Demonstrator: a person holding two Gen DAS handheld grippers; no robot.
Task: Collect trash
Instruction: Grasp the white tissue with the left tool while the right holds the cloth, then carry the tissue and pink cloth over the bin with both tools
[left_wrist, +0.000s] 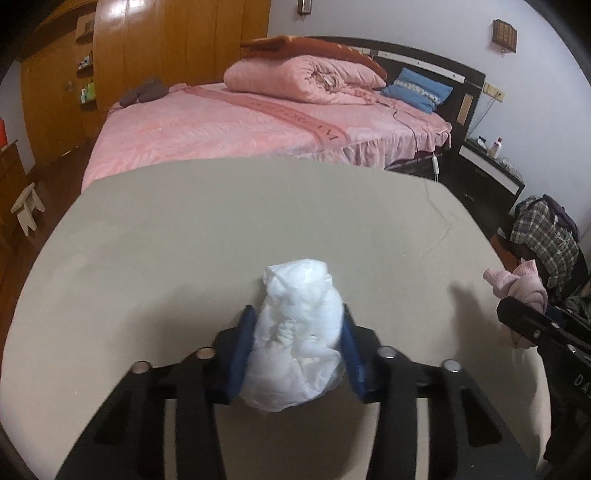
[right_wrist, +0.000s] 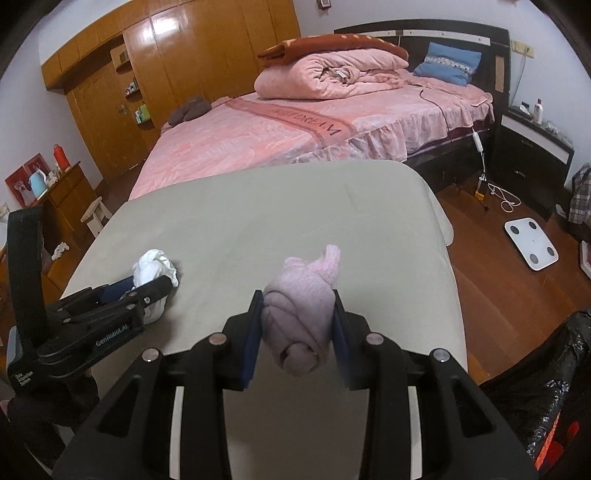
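White crumpled tissue (left_wrist: 295, 332) sits clamped in the left tongs (left_wrist: 297, 325) over the beige counter (left_wrist: 221, 229), while the right tongs (right_wrist: 297, 317) are clamped on a rolled pink sock (right_wrist: 301, 306).

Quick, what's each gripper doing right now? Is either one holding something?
Left gripper: closed on the crumpled white tissue.
Right gripper: closed on the rolled pink sock.

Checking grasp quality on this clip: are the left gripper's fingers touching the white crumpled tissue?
Touching. The left wrist view shows both blue fingers of the left gripper pressed against the sides of the white crumpled tissue.
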